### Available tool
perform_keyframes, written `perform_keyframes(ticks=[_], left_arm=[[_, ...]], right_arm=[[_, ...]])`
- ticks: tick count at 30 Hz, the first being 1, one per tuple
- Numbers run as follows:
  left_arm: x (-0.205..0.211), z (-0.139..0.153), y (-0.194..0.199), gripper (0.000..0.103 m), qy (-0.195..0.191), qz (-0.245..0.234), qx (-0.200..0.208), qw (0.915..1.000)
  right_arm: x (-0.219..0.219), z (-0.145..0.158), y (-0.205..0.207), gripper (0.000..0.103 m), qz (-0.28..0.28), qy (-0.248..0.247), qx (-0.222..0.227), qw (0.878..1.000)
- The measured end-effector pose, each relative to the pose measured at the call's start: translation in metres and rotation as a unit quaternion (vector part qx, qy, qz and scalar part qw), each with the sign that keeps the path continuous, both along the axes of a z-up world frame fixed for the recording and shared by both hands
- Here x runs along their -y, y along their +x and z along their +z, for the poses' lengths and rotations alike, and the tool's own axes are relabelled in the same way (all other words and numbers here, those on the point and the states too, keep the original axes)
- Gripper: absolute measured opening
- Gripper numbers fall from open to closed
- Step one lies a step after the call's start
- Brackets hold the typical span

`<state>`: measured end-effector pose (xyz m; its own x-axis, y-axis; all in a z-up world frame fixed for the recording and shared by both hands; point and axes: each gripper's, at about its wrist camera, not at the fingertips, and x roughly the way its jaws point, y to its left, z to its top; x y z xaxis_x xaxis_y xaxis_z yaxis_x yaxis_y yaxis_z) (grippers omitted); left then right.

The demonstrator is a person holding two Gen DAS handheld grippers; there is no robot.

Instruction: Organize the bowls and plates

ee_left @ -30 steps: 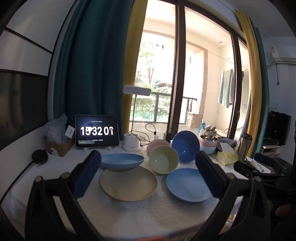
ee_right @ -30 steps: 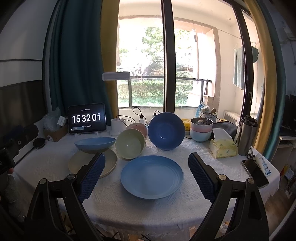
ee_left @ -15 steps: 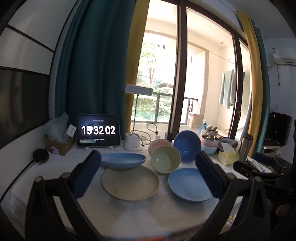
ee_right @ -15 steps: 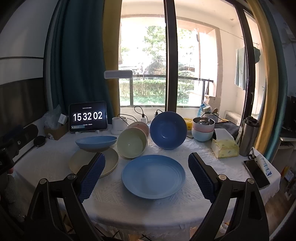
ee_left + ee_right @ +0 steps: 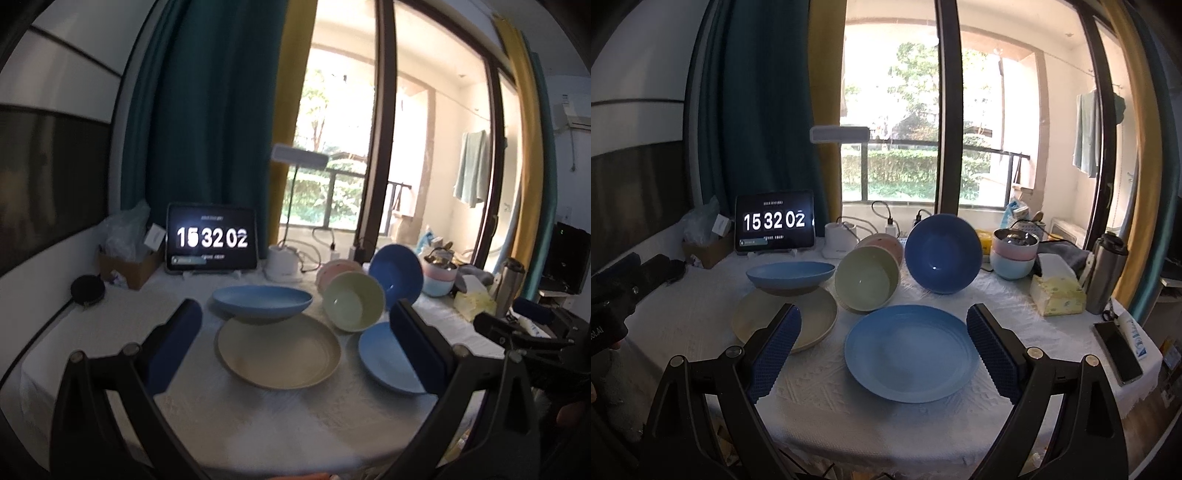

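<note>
With both the left gripper (image 5: 295, 339) and right gripper (image 5: 884, 347) spread wide and empty, the tilted green bowl (image 5: 867, 278) and dark blue bowl (image 5: 942, 254), propped near the table's (image 5: 820, 402) far edge, could be toppled if nudged.

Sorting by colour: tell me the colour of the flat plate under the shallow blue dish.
Beige flat plate, clearest in the left wrist view.

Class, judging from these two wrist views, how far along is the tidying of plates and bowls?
Barely begun. Nothing looks sorted: the blue plate lies alone, a blue dish rests on the beige plate, and the green bowl and dark blue bowl sit tipped. Both the left gripper and right gripper are open, empty.
</note>
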<state>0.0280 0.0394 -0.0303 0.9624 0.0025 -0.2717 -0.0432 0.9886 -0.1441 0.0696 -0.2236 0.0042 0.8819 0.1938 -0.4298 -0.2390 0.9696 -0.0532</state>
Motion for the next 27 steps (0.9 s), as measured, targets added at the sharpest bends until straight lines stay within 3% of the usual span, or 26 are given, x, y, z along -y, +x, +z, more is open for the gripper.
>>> perform_keyframes(ticks=[8, 22, 27], left_arm=[[-0.015, -0.021, 0.029, 0.102, 0.001, 0.014, -0.041, 0.9991], [-0.056, -0.063, 0.099, 0.102, -0.031, 0.042, -0.12, 0.9913], [-0.065, -0.078, 0.121, 0.102, -0.038, 0.045, -0.151, 0.9867]], right_arm=[[-0.016, -0.016, 0.032, 0.093, 0.008, 0.0, -0.028, 1.0], [-0.047, -0.043, 0.089, 0.087, 0.021, -0.021, -0.08, 0.996], [-0.061, -0.059, 0.111, 0.075, 0.028, -0.031, -0.108, 0.993]])
